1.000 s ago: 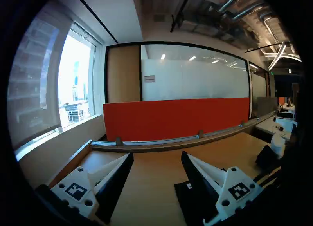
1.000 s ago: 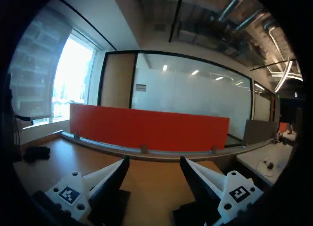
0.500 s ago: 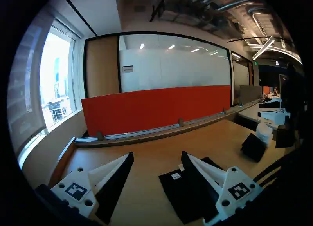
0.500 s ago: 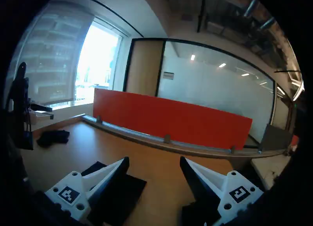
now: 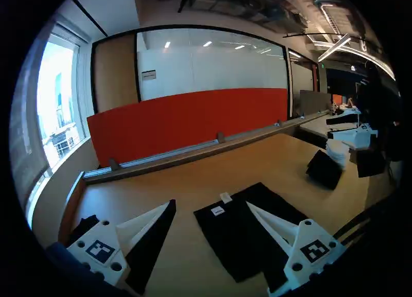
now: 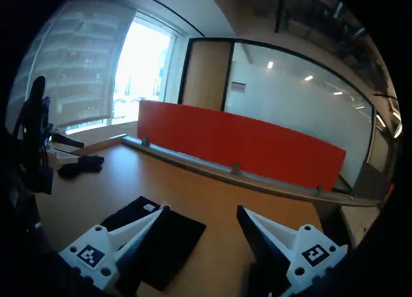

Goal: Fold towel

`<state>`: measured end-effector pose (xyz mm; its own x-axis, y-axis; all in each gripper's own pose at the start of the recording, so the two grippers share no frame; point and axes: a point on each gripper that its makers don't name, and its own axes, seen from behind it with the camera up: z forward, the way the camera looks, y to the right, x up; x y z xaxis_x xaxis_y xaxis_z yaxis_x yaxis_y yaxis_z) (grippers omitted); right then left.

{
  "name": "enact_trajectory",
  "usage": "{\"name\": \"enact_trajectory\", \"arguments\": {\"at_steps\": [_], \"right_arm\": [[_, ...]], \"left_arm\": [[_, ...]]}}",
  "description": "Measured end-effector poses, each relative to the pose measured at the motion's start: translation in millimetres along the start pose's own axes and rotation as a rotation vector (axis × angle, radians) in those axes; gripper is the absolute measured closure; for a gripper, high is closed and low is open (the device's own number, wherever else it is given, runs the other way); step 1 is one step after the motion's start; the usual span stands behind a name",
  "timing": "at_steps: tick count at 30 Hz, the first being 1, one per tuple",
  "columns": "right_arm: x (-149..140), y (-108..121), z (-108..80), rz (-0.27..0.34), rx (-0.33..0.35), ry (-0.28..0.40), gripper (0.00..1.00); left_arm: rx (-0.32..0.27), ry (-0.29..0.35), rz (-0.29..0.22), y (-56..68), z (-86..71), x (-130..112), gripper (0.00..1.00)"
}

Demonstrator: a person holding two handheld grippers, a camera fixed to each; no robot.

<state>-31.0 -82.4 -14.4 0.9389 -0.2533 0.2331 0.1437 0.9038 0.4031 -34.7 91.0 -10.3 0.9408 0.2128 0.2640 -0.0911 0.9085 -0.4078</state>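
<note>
Wooden desk [image 5: 206, 173], red partition [image 5: 195, 117], bright window [image 6: 144, 75].

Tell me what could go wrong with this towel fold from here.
1. The black towel lies flat on the desk, so the open left gripper might scrape wood and miss its thin edge.
2. If the right gripper, also open, takes a mismatched corner, the fold may come out crooked.

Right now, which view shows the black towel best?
Left gripper view: the towel lies flat on the desk, both white tags visible, one finger covering its right side. Right gripper view shows the towel half hidden behind a finger.
</note>
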Motion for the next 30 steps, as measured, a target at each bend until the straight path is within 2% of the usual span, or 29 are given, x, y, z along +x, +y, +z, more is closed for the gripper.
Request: {"name": "enact_trajectory", "arguments": {"at_steps": [6, 15, 21, 30], "right_arm": [[-25, -13, 6.1, 0.012, 0.027, -0.04, 0.0], [-72, -35, 15.4, 0.004, 0.062, -0.117, 0.0], [-102, -44, 20.9, 0.026, 0.076, -0.164, 0.0], [-158, -59, 25.5, 0.015, 0.112, -0.26, 0.0]], "left_arm": [[-0.021, -0.049, 0.009, 10.1, 9.1, -29, 0.1], [-0.065, -0.137, 0.009, 33.1, 22.0, -77, 0.1], [-0.092, -0.186, 0.005, 45.9, 27.3, -106, 0.1], [-0.153, -0.281, 0.017, 63.4, 34.1, -153, 0.1]]}}
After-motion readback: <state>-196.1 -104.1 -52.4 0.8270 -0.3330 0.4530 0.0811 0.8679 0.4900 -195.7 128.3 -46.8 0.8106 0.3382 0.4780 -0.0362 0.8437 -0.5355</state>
